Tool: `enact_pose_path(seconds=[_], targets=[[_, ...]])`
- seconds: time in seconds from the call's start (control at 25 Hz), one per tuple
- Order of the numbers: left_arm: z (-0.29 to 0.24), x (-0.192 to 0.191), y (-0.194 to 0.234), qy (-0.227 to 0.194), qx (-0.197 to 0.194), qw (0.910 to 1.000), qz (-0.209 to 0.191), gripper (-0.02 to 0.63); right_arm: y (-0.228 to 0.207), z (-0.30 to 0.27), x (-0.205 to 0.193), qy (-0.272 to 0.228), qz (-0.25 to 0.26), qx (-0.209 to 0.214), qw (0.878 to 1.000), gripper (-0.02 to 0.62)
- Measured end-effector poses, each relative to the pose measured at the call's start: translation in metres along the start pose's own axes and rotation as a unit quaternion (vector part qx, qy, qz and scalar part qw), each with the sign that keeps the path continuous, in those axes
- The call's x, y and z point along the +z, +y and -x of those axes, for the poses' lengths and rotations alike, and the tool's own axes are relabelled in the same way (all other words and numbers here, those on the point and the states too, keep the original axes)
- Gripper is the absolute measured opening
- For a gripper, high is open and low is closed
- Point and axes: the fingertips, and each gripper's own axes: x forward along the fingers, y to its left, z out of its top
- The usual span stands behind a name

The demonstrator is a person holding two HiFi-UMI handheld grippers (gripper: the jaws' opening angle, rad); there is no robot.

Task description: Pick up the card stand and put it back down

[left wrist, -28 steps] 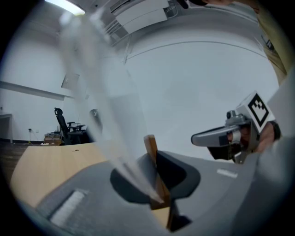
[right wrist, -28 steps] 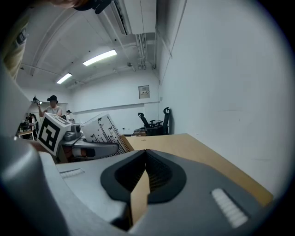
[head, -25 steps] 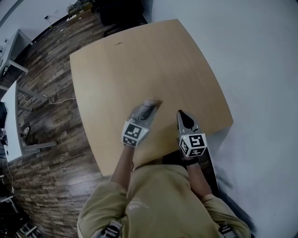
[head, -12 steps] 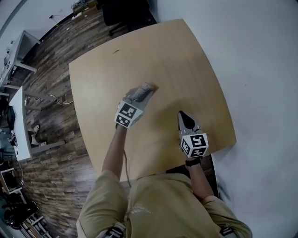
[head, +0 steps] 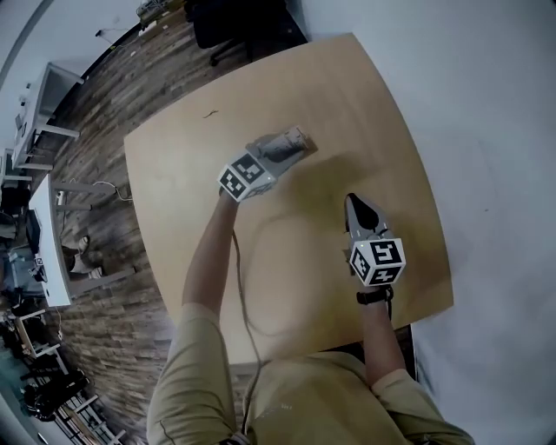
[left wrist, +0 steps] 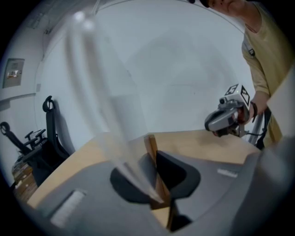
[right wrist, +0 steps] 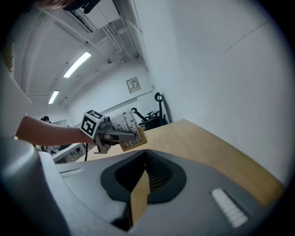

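Note:
The card stand [head: 289, 142], a small wooden base with a clear sheet holding a printed card, is clamped in my left gripper [head: 280, 149] and looks lifted over the middle of the wooden table [head: 382, 113], tilted. In the left gripper view the wooden base [left wrist: 152, 152] sits between the pads and the clear sheet [left wrist: 99, 101] slants up to the left. The right gripper view shows the stand [right wrist: 131, 138] off the tabletop. My right gripper [head: 353, 202] rests near the table's right side, shut with nothing in it, its jaws [right wrist: 146, 156] pointing toward the stand.
A black office chair [head: 234, 22] stands beyond the far table edge. White desks [head: 39, 174] line the wooden floor on the left. A cable [head: 243, 287] trails from the left gripper across the table. A white wall runs close along the table's right side.
The left gripper has carried the card stand away from the person's body toward the table's middle, arm stretching out. The right gripper has barely moved.

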Motion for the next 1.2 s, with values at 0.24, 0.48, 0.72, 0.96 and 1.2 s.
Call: enact_pose_path(seconds=[0.24,0.48,0.72,0.96,1.2], targets=[[-0.058,-0.022,-0.013,0.019,-0.054,0.9977,-0.036,0.041,-0.016,-0.024,-0.015,0.004,-0.019,0.001,1.000,0.005],[-0.091,-0.045,-0.036,0.026,-0.096,0.9932,-0.060,0.041,-0.028,-0.021,-0.028,0.007,-0.007,0.001,1.000,0.005],[-0.100,-0.055,-0.045,0.026,-0.106,0.9924,-0.058,0.078,-0.028,-0.011,-0.037,0.001,-0.009,0.000,1.000,0.005],[-0.069,-0.053,-0.025,0.012,-0.004,0.9992,0.037,0.402,-0.029,0.011,-0.026,-0.018,-0.013,-0.025,0.999,0.005],[0.026,-0.052,-0.052,-0.055,0.165,0.9702,0.169,0.421,-0.007,0.060,-0.009,-0.031,-0.017,-0.061,0.997,0.005]])
